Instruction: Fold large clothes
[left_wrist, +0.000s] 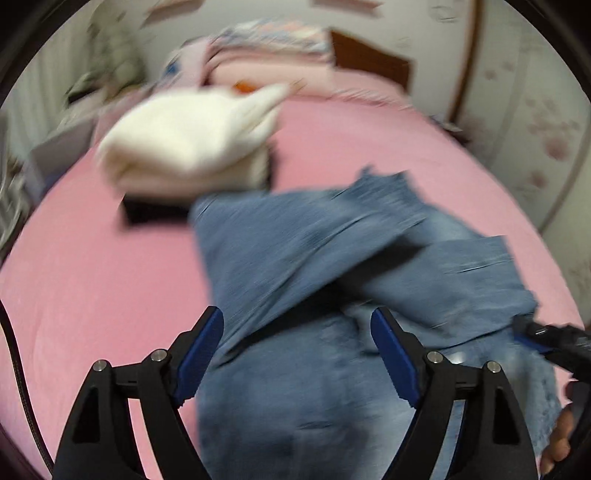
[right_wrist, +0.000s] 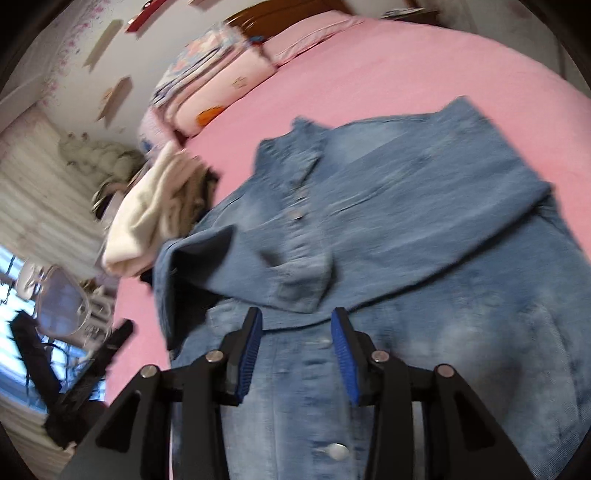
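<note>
A blue denim jacket (left_wrist: 314, 258) lies on the pink bed (left_wrist: 92, 266), its sleeves folded across the buttoned front (right_wrist: 369, 229). My left gripper (left_wrist: 297, 317) is open above the jacket's lower part and holds nothing. My right gripper (right_wrist: 296, 319) is open above the button placket near a sleeve cuff (right_wrist: 291, 284), also empty. The right gripper's tip (left_wrist: 546, 336) shows at the right edge of the left wrist view, over the jacket's side. Both views are motion-blurred.
A stack of folded clothes with a cream garment on top (left_wrist: 184, 144) sits on the bed beyond the jacket (right_wrist: 147, 218). Pillows and folded bedding (right_wrist: 221, 77) lie at the headboard (left_wrist: 369, 62). A wall (left_wrist: 535, 129) bounds the bed's right side.
</note>
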